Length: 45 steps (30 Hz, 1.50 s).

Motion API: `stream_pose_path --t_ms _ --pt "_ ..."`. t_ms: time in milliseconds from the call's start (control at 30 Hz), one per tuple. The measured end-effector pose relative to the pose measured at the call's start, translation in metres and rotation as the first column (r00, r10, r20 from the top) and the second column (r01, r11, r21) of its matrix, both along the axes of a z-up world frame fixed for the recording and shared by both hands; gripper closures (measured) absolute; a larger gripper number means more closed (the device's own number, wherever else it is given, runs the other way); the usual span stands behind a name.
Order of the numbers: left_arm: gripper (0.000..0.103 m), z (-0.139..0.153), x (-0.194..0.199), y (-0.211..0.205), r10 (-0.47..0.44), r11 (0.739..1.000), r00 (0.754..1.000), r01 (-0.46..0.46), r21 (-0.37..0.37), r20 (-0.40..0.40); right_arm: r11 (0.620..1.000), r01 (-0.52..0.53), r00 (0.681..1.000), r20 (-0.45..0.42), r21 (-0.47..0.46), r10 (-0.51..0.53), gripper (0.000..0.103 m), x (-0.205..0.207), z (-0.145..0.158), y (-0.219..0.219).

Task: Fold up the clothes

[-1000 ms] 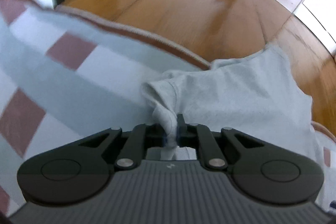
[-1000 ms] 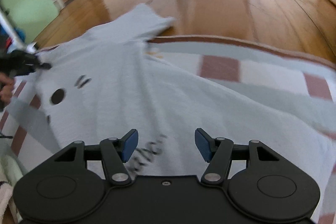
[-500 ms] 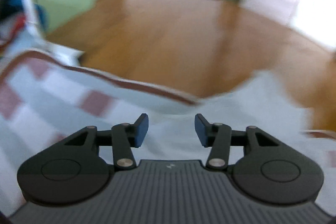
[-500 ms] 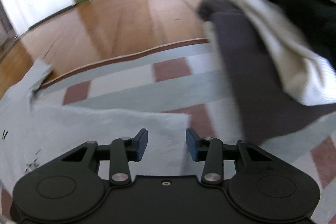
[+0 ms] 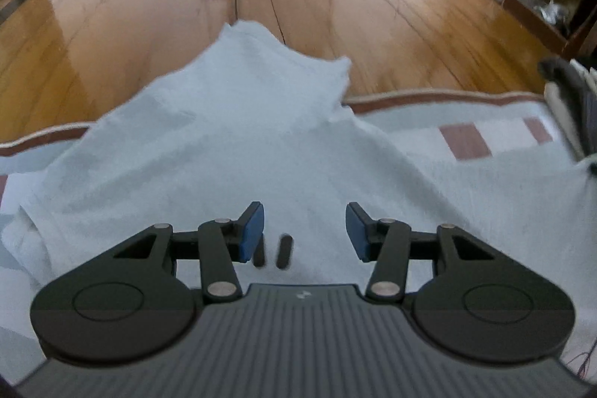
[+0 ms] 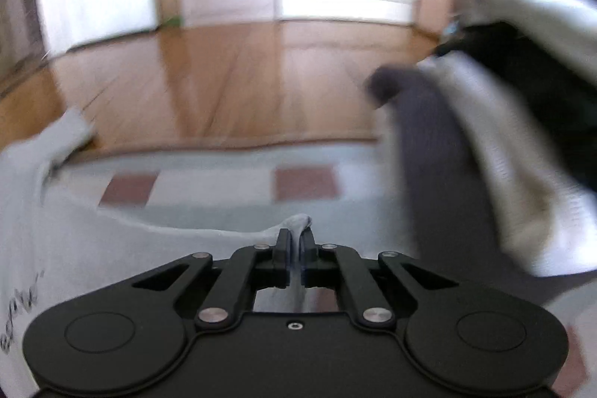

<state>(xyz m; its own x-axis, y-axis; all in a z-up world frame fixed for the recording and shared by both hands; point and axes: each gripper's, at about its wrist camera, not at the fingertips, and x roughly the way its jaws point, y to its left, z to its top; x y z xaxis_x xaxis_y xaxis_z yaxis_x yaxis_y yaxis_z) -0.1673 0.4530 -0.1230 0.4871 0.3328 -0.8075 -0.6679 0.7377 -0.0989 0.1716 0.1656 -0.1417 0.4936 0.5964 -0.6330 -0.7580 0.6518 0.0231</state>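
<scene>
Right tool (image 6: 294, 248): clenched on T-shirt (image 6: 112, 248) hem, six o'clock.
Left tool (image 5: 304, 234): released, empty.
Progress: shirt spread on rug (image 5: 485, 129); folds remain.

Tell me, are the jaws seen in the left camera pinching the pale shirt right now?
No, the left gripper has its jaws standing apart above the pale shirt, with nothing clamped between them.

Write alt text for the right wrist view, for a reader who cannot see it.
The right gripper is shut on a pinched edge of the pale grey T-shirt, which lies on a checked grey-and-red rug. To the right sits a blurred pile of dark grey and white clothes, with glossy wooden floor beyond.
</scene>
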Motion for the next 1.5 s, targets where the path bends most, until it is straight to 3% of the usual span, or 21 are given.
stream_pose_path --t_ms 200,267,300,333,400,467,567,633,700,833,933,1033,1167,1233,1333,1400,1500 --pt "0.055 -0.031 0.009 -0.01 -0.064 0.998 0.979 0.068 0.016 -0.196 0.993 0.033 0.996 -0.076 -0.11 -0.041 0.098 0.027 -0.032 0.019" --pt "0.055 -0.037 0.009 -0.012 -0.072 0.997 0.974 0.073 -0.006 -0.213 0.99 0.04 0.995 -0.086 -0.138 -0.052 0.097 0.025 -0.037 0.026" --pt "0.054 -0.039 0.007 -0.012 -0.077 0.997 0.974 0.075 -0.018 -0.214 0.987 0.049 0.995 -0.077 -0.153 -0.061 0.093 0.023 -0.039 0.026" --pt "0.052 -0.038 0.005 -0.012 -0.081 0.997 0.974 0.077 -0.028 -0.212 0.984 0.059 0.995 -0.063 -0.169 -0.071 0.079 0.021 -0.041 0.025" --pt "0.047 -0.038 0.001 -0.011 -0.087 0.996 0.973 0.08 -0.046 -0.212 0.975 0.091 0.995 -0.015 -0.2 -0.096 0.062 0.017 -0.039 0.019" --pt "0.041 -0.04 -0.001 -0.01 -0.089 0.995 0.972 0.078 -0.056 -0.219 0.962 0.117 0.993 0.038 -0.247 -0.111 0.063 0.009 -0.032 0.012" --pt "0.035 -0.042 0.0 -0.008 -0.083 0.995 0.971 0.07 -0.065 -0.223 0.971 0.009 1.0 0.012 -0.237 -0.007 0.063 -0.012 -0.008 0.001" --pt "0.033 -0.043 0.002 -0.008 -0.08 0.996 0.971 0.067 -0.066 -0.227 0.98 -0.085 0.995 -0.057 -0.18 0.076 0.061 -0.029 0.004 -0.005" --pt "0.032 -0.044 0.004 -0.009 -0.082 0.995 0.969 0.068 -0.067 -0.232 0.973 -0.203 0.971 -0.153 -0.114 0.185 0.06 -0.051 0.01 -0.007" --pt "0.03 -0.042 0.002 -0.016 -0.118 0.993 0.961 0.107 -0.058 -0.25 0.913 -0.392 0.908 -0.206 -0.111 0.365 0.055 -0.103 -0.005 0.003" --pt "0.025 -0.035 -0.002 -0.026 -0.156 0.983 0.93 0.181 0.044 -0.332 0.878 -0.446 0.885 -0.227 -0.172 0.405 0.054 -0.12 -0.025 0.019" --pt "0.025 -0.026 -0.016 -0.023 -0.127 0.982 0.932 0.167 0.09 -0.338 0.839 -0.491 0.867 -0.232 -0.236 0.441 0.054 -0.124 -0.029 0.016" --pt "0.024 -0.025 -0.037 -0.004 -0.065 0.994 0.938 0.092 0.062 -0.341 0.838 -0.463 0.879 -0.268 -0.288 0.394 0.054 -0.117 -0.029 -0.026" --pt "0.024 -0.021 -0.05 0.01 -0.011 0.995 0.936 0.046 0.09 -0.351 0.835 -0.456 0.883 -0.272 -0.308 0.382 0.054 -0.122 -0.027 -0.042" --pt "0.022 -0.007 -0.082 0.047 0.14 0.988 0.948 -0.116 0.099 -0.287 0.849 -0.42 0.9 -0.268 -0.322 0.344 0.054 -0.128 -0.018 -0.049" --pt "0.021 -0.002 -0.113 0.077 0.28 0.96 0.936 -0.277 0.045 -0.212 0.866 -0.381 0.916 -0.26 -0.324 0.305 0.055 -0.131 -0.009 -0.045" --pt "0.021 -0.003 -0.157 0.107 0.436 0.894 0.889 -0.446 -0.044 -0.144 0.934 -0.344 0.895 -0.334 -0.097 0.295 0.053 -0.124 0.018 -0.031"
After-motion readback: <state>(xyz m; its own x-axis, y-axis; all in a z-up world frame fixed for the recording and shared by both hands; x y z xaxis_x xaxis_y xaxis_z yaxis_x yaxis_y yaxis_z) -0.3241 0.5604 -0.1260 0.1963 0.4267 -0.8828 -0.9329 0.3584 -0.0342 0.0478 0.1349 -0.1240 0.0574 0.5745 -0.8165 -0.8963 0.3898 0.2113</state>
